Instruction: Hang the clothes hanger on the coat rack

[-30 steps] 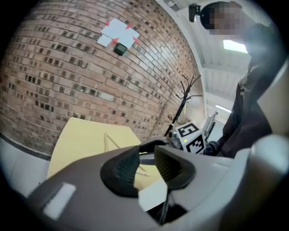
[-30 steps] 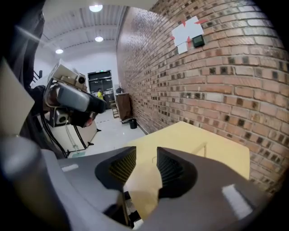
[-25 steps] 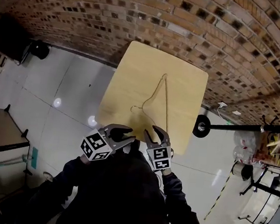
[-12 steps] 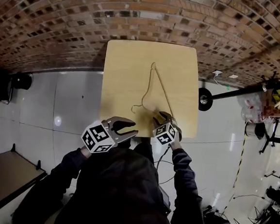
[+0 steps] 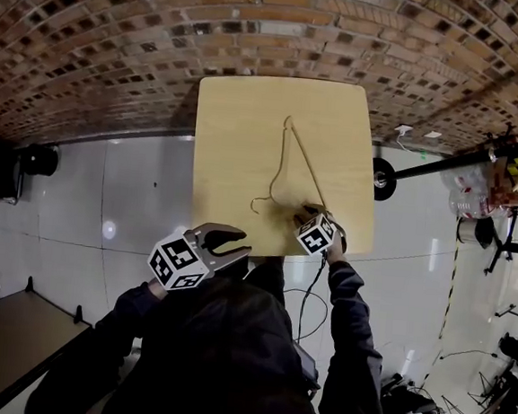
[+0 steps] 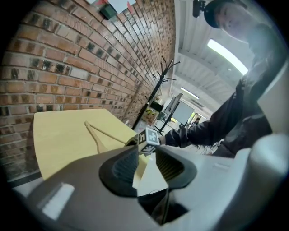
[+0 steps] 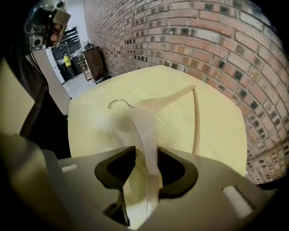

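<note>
1. The left gripper [image 5: 238, 243] hovers at the near edge of the table [image 5: 239, 128], jaws spread, empty.
2. The right gripper [image 7: 146, 162] straddles the near arm of the hanger [image 7: 145, 118]; its jaws look apart, not yet pinching.
3. The hanger lies flat on the table: smooth, pale, thin, with a wire hook. Gripped this far off-centre, it could swivel or slip.
4. The black, branched coat rack [image 6: 159, 83] stands well apart.

I read the pale square wooden bench top [image 5: 238, 137] as smooth, w/ a low satin sheen. The light wooden clothes hanger [image 7: 145, 121] is bare wood, smooth & matt. Its thin wire hook [image 7: 118, 102] is bright metal. My left gripper [image 6: 145, 155] & right gripper [image 7: 146, 164] look like matt grey plastic, jaws lined w/ black ribbed pads. The red-brown brick wall [image 5: 257, 21] is rough & matt. The grey floor tiles [image 5: 143, 191] are glossy, w/ lamp glare. My dark sleeve [image 5: 355, 345] is matt cloth.
</note>
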Action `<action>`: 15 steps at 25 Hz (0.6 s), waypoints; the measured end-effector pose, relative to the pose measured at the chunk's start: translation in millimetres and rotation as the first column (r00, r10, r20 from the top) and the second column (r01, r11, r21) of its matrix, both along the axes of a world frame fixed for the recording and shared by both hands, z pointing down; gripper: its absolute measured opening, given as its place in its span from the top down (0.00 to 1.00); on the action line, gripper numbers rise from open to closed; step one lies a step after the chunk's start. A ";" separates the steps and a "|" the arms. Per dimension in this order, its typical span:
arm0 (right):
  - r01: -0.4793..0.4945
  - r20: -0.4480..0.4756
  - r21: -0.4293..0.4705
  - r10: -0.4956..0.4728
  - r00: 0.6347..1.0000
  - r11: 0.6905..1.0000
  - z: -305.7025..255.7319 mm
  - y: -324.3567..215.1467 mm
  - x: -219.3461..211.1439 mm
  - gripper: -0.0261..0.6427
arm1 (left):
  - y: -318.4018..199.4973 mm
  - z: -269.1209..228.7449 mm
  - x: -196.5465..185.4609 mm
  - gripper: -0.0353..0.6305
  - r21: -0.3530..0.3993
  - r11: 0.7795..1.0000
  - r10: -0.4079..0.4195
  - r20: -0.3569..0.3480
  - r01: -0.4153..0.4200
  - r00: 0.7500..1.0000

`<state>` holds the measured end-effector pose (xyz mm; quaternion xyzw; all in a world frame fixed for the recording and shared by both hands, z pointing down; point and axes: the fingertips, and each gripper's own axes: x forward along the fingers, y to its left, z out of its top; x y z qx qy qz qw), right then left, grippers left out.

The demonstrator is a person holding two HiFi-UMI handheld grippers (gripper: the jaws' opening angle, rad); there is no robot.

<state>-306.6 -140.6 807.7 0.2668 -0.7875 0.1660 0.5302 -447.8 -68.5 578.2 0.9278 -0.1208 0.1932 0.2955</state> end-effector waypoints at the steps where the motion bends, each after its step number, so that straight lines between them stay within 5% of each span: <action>1: 0.009 0.008 -0.034 -0.009 1.000 0.999 0.8 1.4 -1.4 0.74 | 0.1 0.1 -0.1 0.76 -0.001 1.000 0.001 -0.002 -0.001 1.000; 8: 0.003 -0.017 -0.125 -0.005 1.000 0.992 2.3 6.2 -2.5 0.83 | -2.5 -1.7 2.8 0.76 0.008 1.000 -0.001 -0.014 0.001 1.000; 12: -0.126 0.154 -0.193 0.157 0.976 0.973 -21.9 18.6 -11.6 0.83 | -1.2 0.6 0.1 0.76 0.004 1.000 -0.005 -0.013 0.005 1.000; 15: -0.223 0.326 -0.247 0.297 0.897 0.943 -56.2 17.6 -21.4 0.83 | -1.1 10.5 1.5 0.76 -0.026 1.000 -0.008 -0.015 0.008 1.000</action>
